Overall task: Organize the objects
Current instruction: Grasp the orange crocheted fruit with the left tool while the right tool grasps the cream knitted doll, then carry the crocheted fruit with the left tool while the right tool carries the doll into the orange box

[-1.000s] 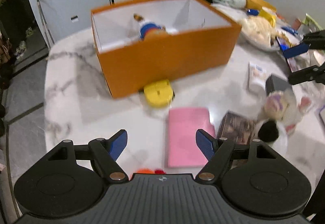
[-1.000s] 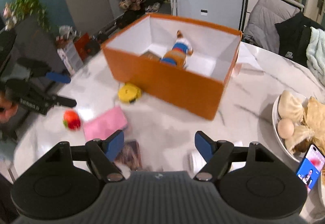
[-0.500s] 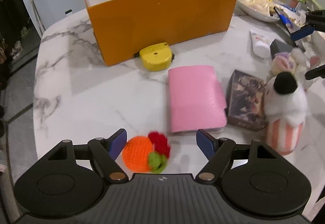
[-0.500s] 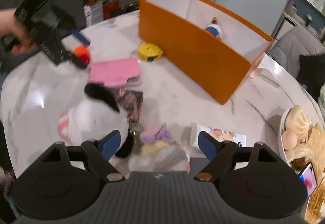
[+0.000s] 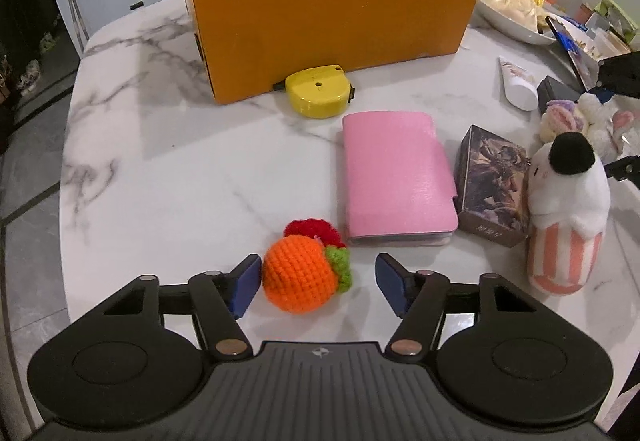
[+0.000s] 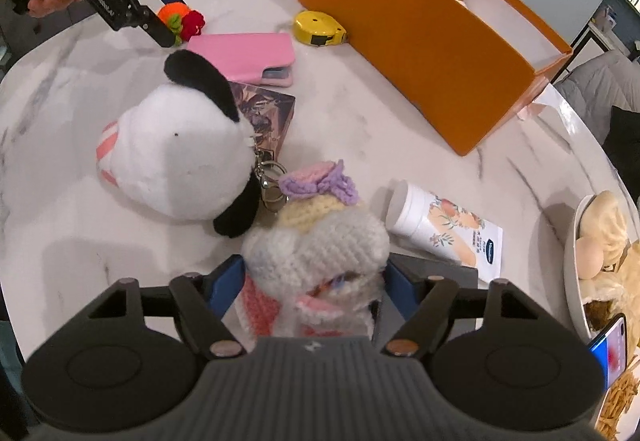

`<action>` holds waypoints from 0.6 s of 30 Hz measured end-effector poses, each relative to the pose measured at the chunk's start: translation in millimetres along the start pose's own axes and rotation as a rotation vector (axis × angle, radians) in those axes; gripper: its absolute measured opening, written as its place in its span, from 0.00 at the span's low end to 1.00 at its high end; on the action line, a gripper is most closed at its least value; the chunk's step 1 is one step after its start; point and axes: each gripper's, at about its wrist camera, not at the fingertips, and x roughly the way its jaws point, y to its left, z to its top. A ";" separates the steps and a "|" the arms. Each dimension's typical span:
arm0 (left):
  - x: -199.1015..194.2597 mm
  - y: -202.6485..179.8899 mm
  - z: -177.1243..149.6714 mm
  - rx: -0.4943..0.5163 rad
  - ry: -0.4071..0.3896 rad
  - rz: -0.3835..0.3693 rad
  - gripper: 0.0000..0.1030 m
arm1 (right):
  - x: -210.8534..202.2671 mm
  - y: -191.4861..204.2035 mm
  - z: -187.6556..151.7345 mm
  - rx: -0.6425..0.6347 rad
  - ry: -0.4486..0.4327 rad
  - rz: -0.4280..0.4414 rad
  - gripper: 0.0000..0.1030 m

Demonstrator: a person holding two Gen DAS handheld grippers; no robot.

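An orange box (image 5: 328, 17) stands at the far side of the marble table (image 5: 160, 169), with a small toy inside. My left gripper (image 5: 318, 285) is open, its blue pads on either side of a crocheted orange-and-red fruit toy (image 5: 300, 277). My right gripper (image 6: 314, 287) is open around a grey-white crocheted doll (image 6: 316, 245) with a purple bow; the pads stand close beside it. The doll also shows in the left wrist view (image 5: 568, 117). The fruit toy and left gripper show far left in the right wrist view (image 6: 180, 17).
On the table lie a yellow tape measure (image 5: 318, 91), a pink wallet (image 5: 396, 173), a card box (image 5: 494, 185), a white plush dog (image 6: 180, 153), and a cream tube (image 6: 440, 229). A food bowl (image 6: 576, 281) and a phone (image 6: 610, 349) sit right.
Both grippers have dropped low to the table. The left one has closed in around the fruit toy. The right one has moved in around the crocheted doll.
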 end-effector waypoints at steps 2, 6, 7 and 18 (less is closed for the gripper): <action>1.2 -1.7 0.5 0.010 0.001 0.008 0.69 | 1.3 1.8 -1.0 -0.011 0.005 -0.007 0.74; 2.2 -2.9 0.8 0.010 -0.001 0.017 0.53 | 3.6 11.5 -2.4 -0.066 -0.001 -0.049 0.74; 2.3 -2.6 0.9 0.008 0.000 0.015 0.53 | 4.6 13.7 -2.0 -0.073 -0.006 -0.059 0.74; -5.3 -4.8 -1.4 0.037 0.002 0.005 0.51 | 6.8 15.3 4.8 -0.093 0.018 -0.094 0.55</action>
